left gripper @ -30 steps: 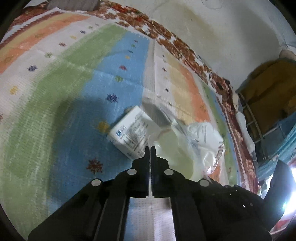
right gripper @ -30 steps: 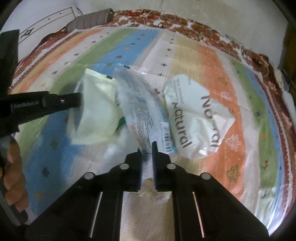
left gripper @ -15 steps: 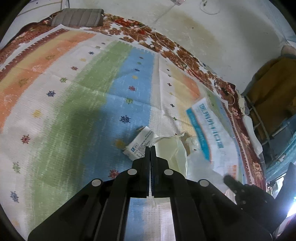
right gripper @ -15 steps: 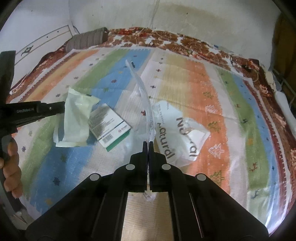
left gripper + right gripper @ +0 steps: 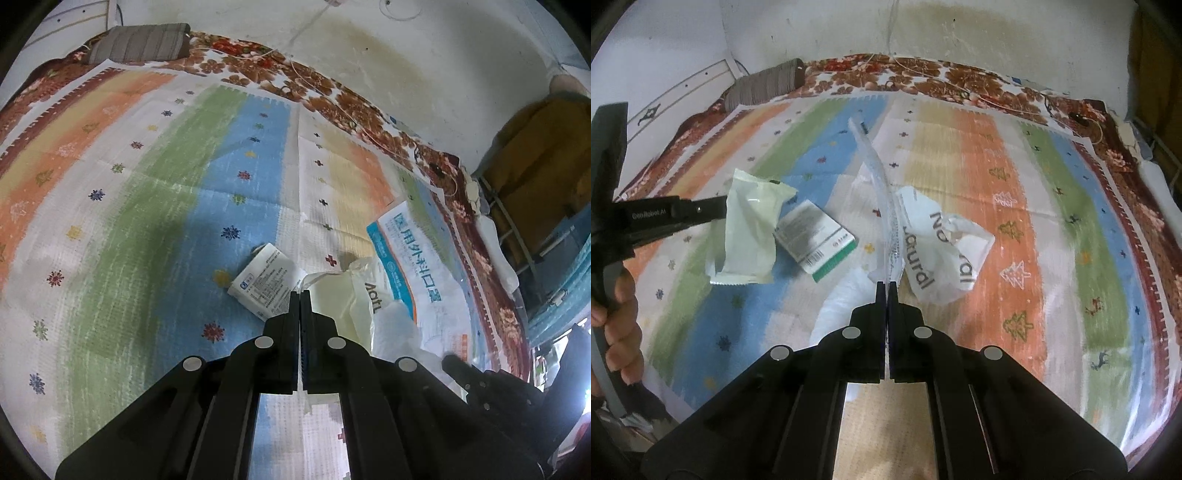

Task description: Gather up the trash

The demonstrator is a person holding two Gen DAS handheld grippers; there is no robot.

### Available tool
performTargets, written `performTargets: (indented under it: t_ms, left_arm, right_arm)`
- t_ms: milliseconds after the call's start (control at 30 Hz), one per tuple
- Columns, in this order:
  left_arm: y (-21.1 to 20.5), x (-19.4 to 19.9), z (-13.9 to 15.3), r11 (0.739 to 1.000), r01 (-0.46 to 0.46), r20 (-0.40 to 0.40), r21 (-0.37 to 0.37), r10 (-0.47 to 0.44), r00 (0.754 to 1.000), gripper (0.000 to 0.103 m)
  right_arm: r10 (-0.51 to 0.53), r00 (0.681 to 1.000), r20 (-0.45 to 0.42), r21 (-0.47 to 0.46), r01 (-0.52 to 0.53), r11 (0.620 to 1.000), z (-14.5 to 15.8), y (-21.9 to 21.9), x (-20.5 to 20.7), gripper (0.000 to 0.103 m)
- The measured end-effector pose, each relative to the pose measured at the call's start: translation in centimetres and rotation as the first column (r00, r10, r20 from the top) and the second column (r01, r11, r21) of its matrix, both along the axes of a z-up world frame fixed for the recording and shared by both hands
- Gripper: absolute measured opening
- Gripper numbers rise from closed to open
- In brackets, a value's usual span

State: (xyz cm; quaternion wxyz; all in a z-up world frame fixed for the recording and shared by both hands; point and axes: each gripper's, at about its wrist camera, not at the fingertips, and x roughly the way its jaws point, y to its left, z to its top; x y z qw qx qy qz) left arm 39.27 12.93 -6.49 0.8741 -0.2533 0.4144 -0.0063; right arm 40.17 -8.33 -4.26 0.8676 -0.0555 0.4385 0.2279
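Note:
My left gripper point(image 5: 300, 292) is shut on a pale cream wrapper point(image 5: 340, 299) and holds it above the striped mat; it also shows in the right wrist view point(image 5: 750, 221). My right gripper point(image 5: 887, 283) is shut on a flat clear packet with blue print point(image 5: 882, 206), seen edge-on there and face-on in the left wrist view point(image 5: 417, 266). A small white and green box point(image 5: 816, 240) lies on the mat below the wrapper; it also shows in the left wrist view point(image 5: 264, 282). A crumpled white "Natural" bag point(image 5: 942, 251) lies to the right of the packet.
A colourful striped mat point(image 5: 1015, 192) covers a floral bed cover point(image 5: 923, 74). A grey striped pillow point(image 5: 764, 85) lies at the far edge by the stained wall. A metal rack and dark furniture point(image 5: 535, 192) stand to the right of the bed.
Both grippers have risen away from the mat with their trash. The clear packet has turned edge-on in the right wrist view, and the small box is now uncovered on the mat.

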Motion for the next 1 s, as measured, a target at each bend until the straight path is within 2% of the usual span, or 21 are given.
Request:
performTargets:
  t_ms: [200,367,633,733,867,1000]
  left_arm:
    - [-0.2,0.1,-0.3,1.0,0.009,-0.014,-0.007,-0.009,1.0,0.0]
    - [-0.8,0.3,-0.8,1.0,0.02,-0.033,0.01,-0.02,0.999,0.0]
    - [-1.0,0.7,-2.3,0.999,0.027,-0.061,0.02,-0.026,0.998,0.0]
    - [-1.0,0.7,-2.7,1.0,0.021,-0.072,0.02,-0.019,0.997,0.0]
    - [-1.0,0.7,-2.8,0.999,0.022,-0.072,0.022,-0.021,0.997,0.0]
    - [-1.0,0.7,-2.9,1.0,0.02,-0.076,0.021,-0.018,0.997,0.0]
  right_arm:
    - [0.016,0.999,-0.028,0.03,-0.015,0.999,0.1,-0.1,-0.2,0.0]
    - [-0.002,0.995,-0.103,0.038,0.006,0.999,-1.4,0.0,0.2,0.0]
    - [-0.037,0.99,-0.139,0.016,0.04,0.999,-3.4,-0.7,1.4,0.001]
    - [-0.052,0.989,-0.135,0.029,0.057,0.998,-3.2,-1.1,2.0,0.01]
    - [-0.068,0.991,-0.118,0.05,0.074,0.996,-2.8,-1.5,2.6,0.035]
    - [-0.074,0.992,-0.107,0.055,0.08,0.995,-2.6,-1.8,3.0,0.035]
